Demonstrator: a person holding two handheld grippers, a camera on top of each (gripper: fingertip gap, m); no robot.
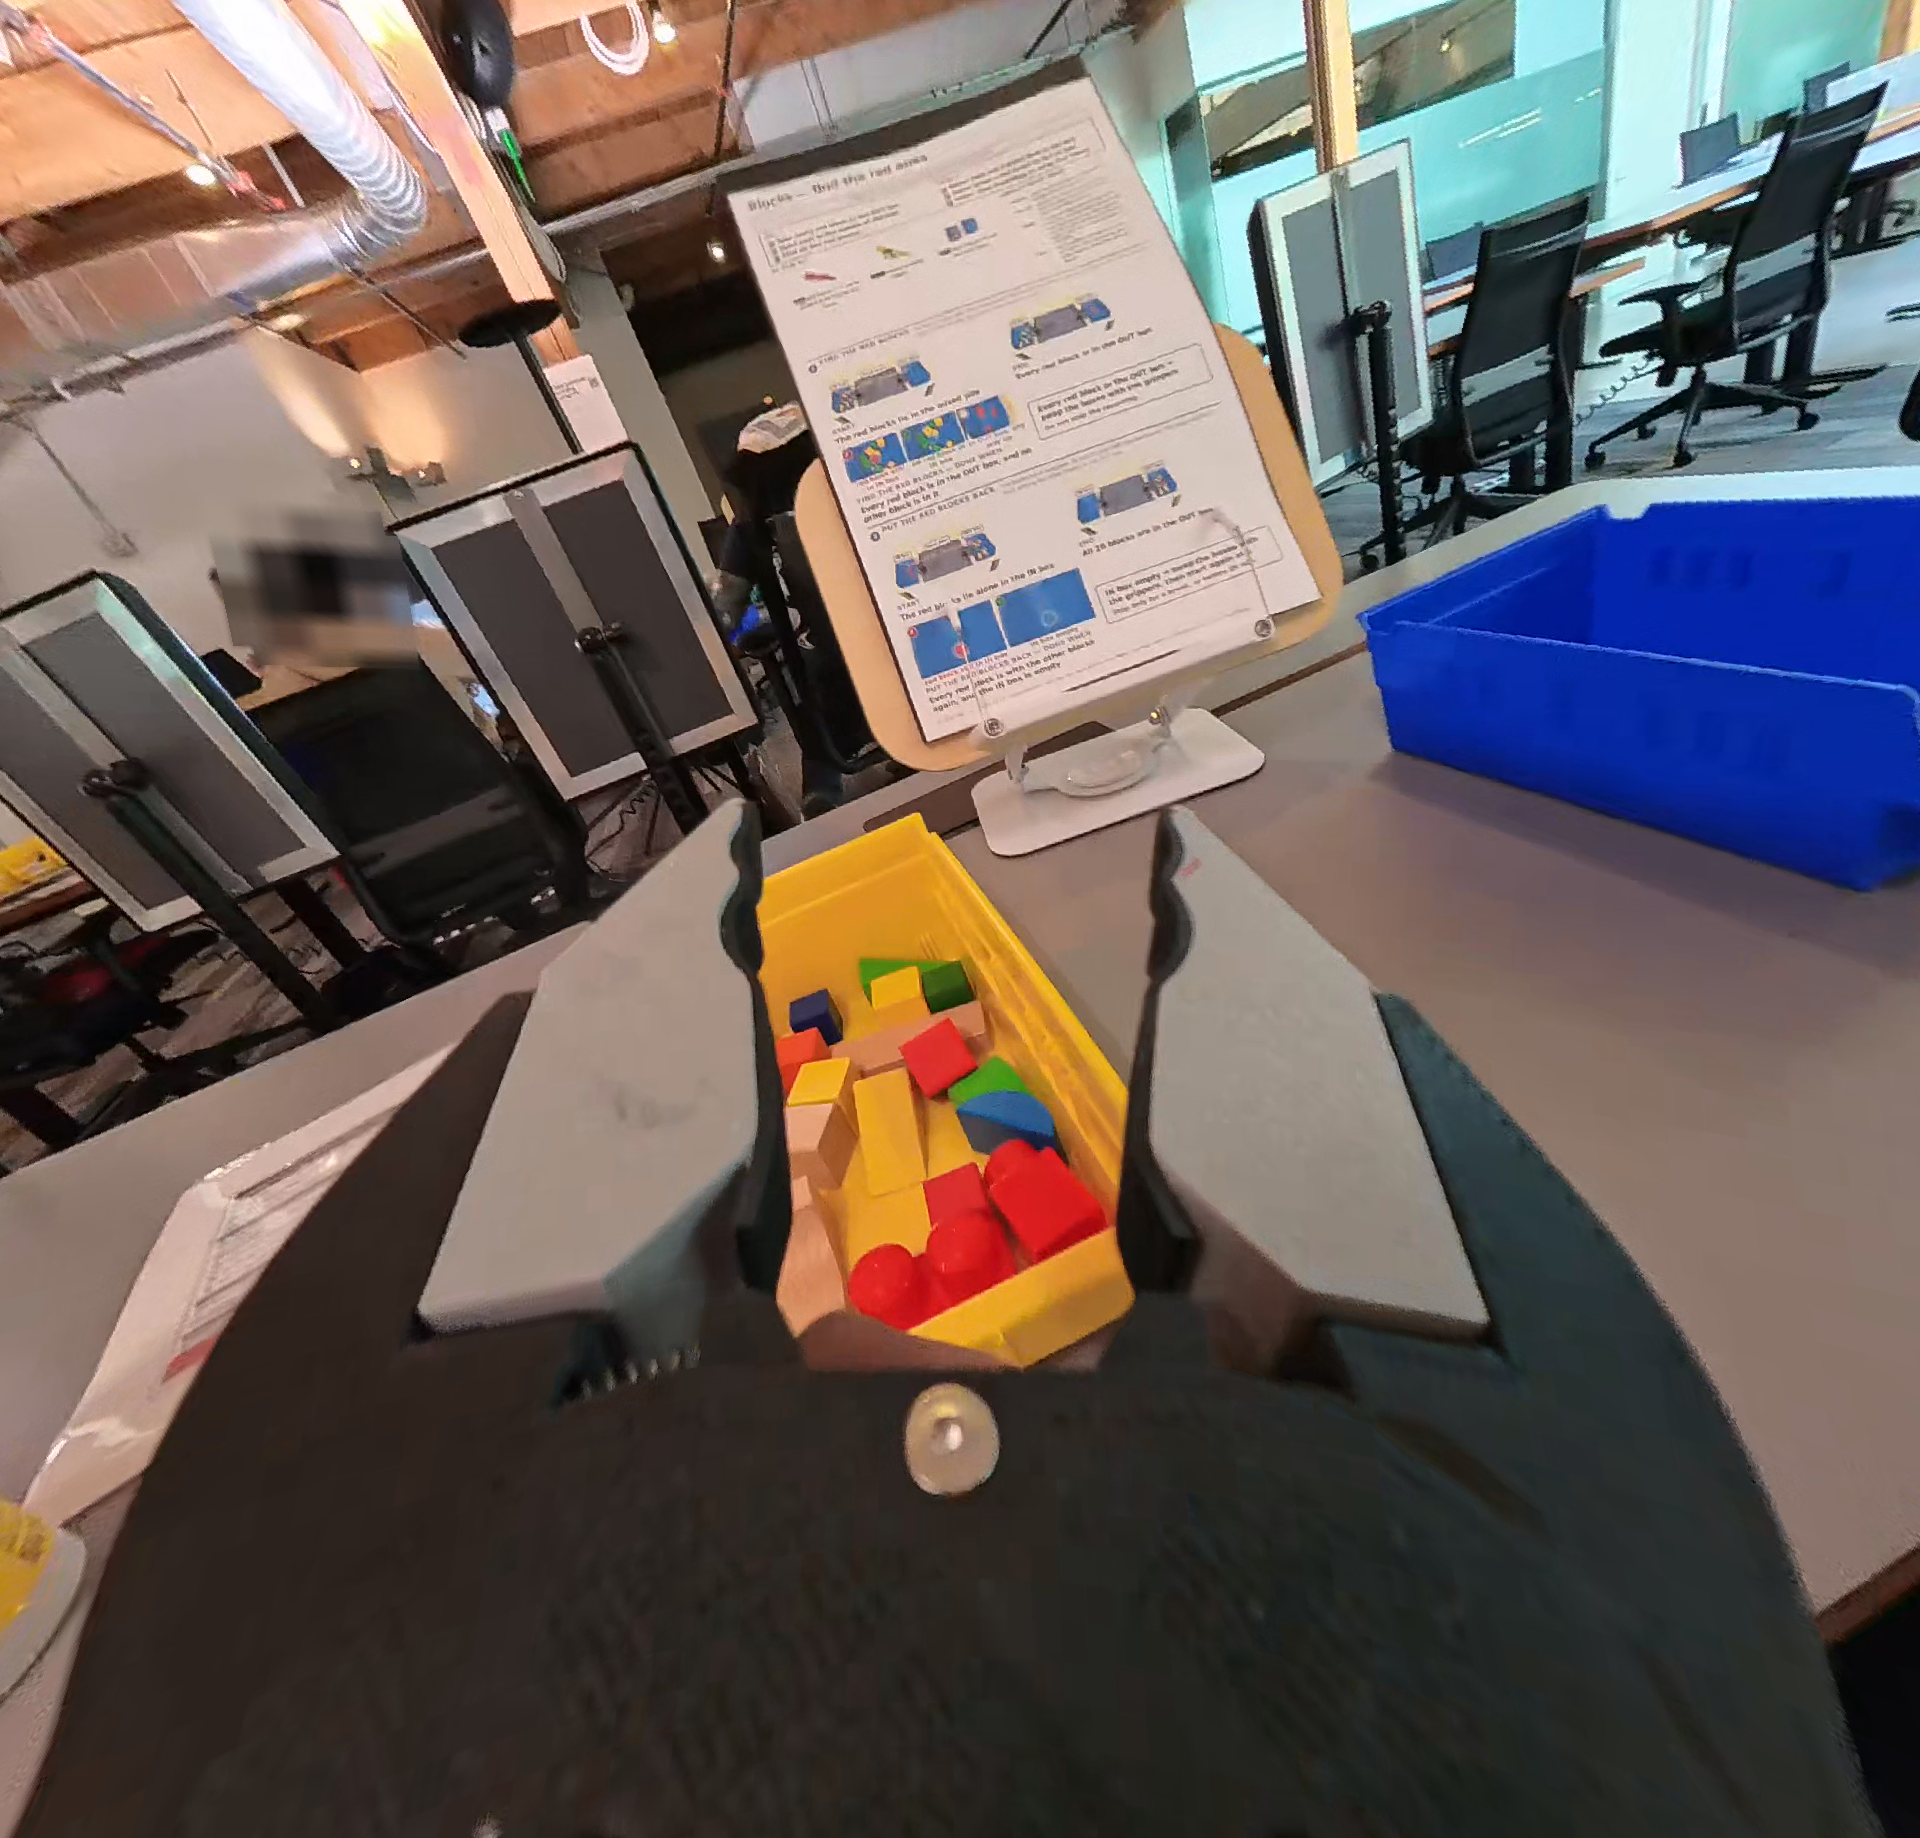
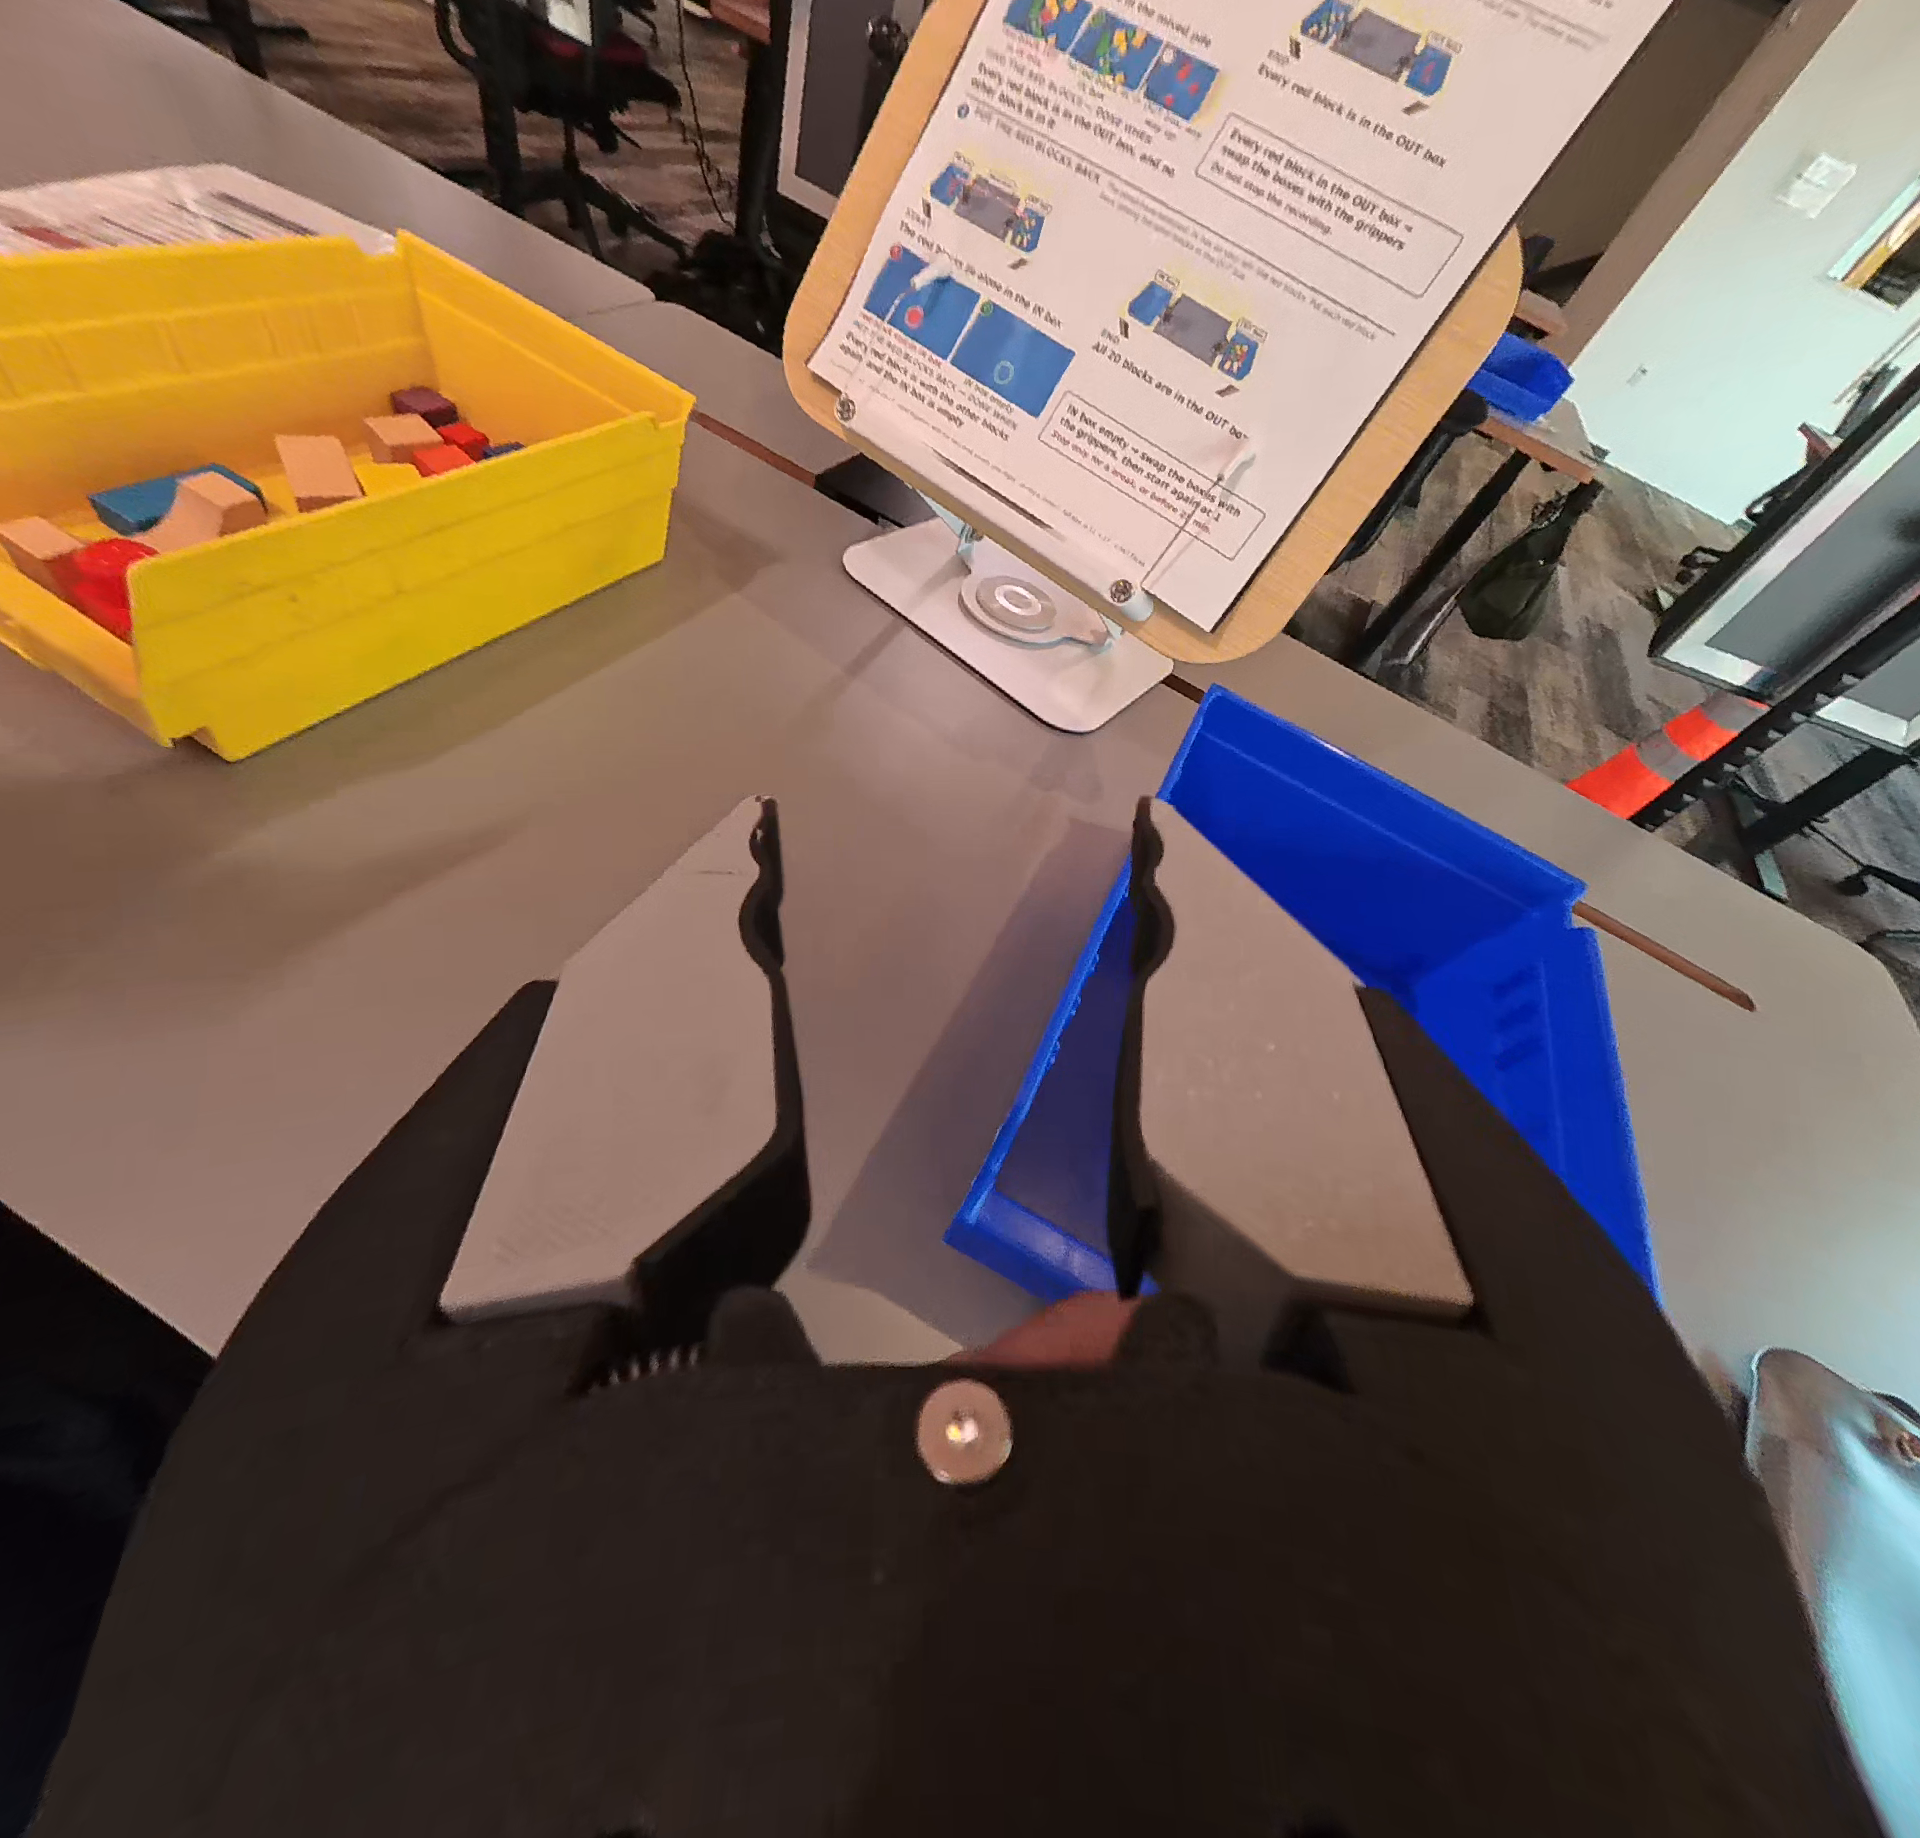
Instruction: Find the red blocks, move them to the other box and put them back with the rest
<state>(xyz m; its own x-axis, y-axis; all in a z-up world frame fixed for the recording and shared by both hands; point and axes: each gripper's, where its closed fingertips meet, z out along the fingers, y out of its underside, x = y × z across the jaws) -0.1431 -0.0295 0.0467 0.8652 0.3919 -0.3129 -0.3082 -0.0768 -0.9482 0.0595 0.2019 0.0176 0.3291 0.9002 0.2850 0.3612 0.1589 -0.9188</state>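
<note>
The left gripper (image 1: 951, 853) is spread wide with nothing in it, poised above the yellow box (image 1: 1070, 1019), apparently lined up for a first pick. Directly below and between its fingers, at the box's near end, lie the red blocks (image 1: 1039, 1217): two rounded ones beside squarer ones, with one more red block (image 1: 937, 1056) farther in among yellow, green, blue and plain wooden blocks. The right gripper (image 2: 951, 817), equally wide and empty, hangs over the near left corner of the blue box (image 2: 1403, 895), probably waiting. That box shows no blocks. Farther back on the bench (image 2: 520, 853), at its far edge between the two boxes, stands an instruction sheet (image 1: 1029, 417) on a stand.
</note>
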